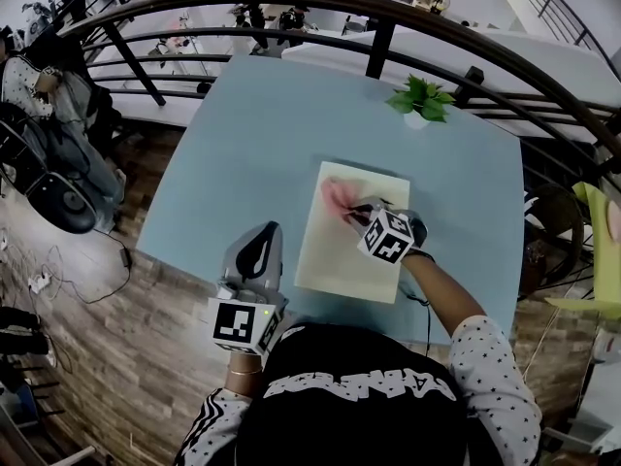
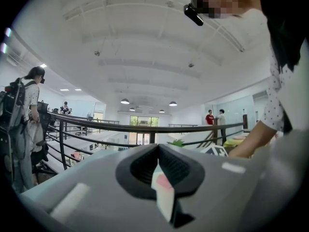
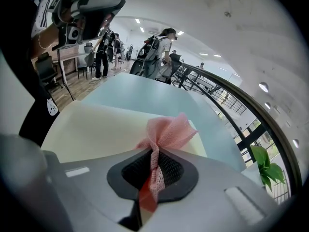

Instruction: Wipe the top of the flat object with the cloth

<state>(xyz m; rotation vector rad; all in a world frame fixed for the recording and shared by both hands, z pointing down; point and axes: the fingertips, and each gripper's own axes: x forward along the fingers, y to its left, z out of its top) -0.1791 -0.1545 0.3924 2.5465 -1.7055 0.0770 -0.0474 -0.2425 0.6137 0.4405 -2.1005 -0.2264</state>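
Observation:
A cream flat board (image 1: 340,250) lies on the light blue table (image 1: 252,144). My right gripper (image 1: 361,212) is over the board's upper part, shut on a pink mesh cloth (image 1: 338,198) that rests on the board. In the right gripper view the cloth (image 3: 166,132) fans out ahead of the closed jaws onto the board (image 3: 96,127). My left gripper (image 1: 254,260) is held near the table's front edge, left of the board, tilted up and away from it. In the left gripper view its jaws (image 2: 159,170) are shut with nothing between them.
A small potted plant (image 1: 420,100) stands at the table's far right corner. A curved black railing (image 1: 388,27) runs behind the table. A person with a backpack (image 1: 39,76) sits at the far left, with cables (image 1: 58,270) on the brick floor.

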